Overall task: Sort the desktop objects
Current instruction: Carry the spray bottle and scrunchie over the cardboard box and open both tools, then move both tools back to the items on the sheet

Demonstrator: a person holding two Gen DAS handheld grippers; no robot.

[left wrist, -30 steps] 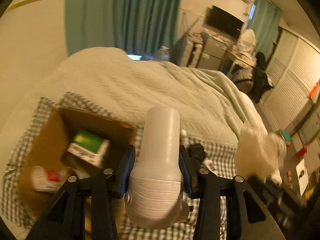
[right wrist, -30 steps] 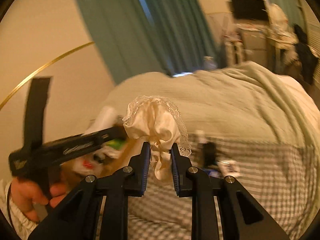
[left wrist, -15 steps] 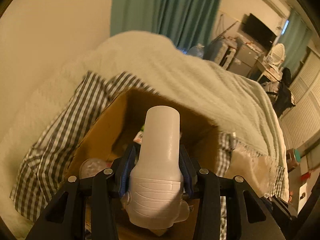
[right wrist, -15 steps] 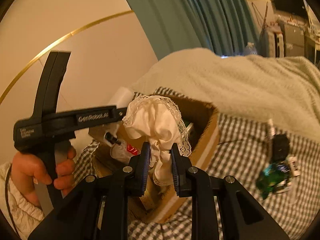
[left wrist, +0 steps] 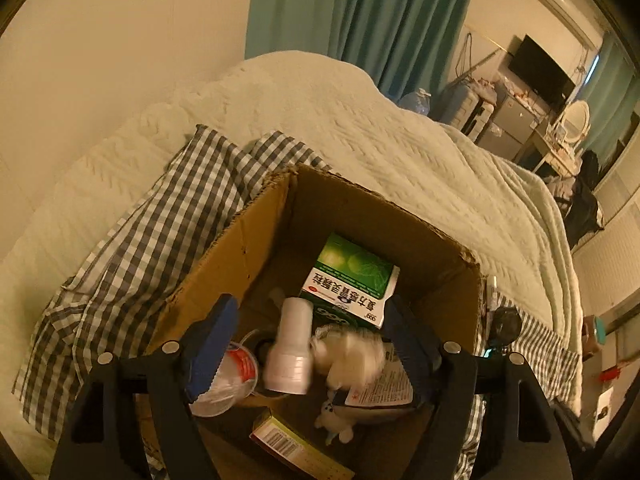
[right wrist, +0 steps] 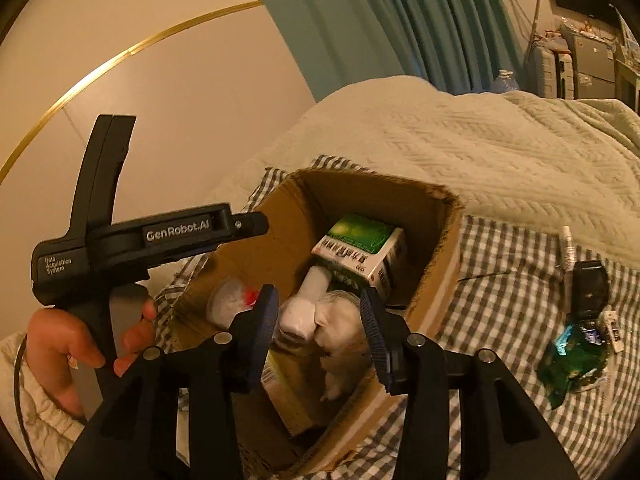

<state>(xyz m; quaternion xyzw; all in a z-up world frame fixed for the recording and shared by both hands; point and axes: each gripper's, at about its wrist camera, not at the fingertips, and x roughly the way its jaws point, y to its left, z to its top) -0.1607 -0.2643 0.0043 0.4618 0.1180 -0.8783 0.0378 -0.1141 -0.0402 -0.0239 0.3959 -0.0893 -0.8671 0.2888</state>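
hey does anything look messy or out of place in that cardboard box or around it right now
Somewhat. The cardboard box has ragged, torn top edges, and its contents lie jumbled: the white bottle rests tilted against the green medicine box, beside the cream lace cloth. Both grippers' jaws are opening with nothing gripped. A few small items lie scattered on the checked cloth outside.

Cream wall [left wrist: 120, 32], teal curtains [left wrist: 360, 12] — quilted bed [left wrist: 360, 128], dim warm light
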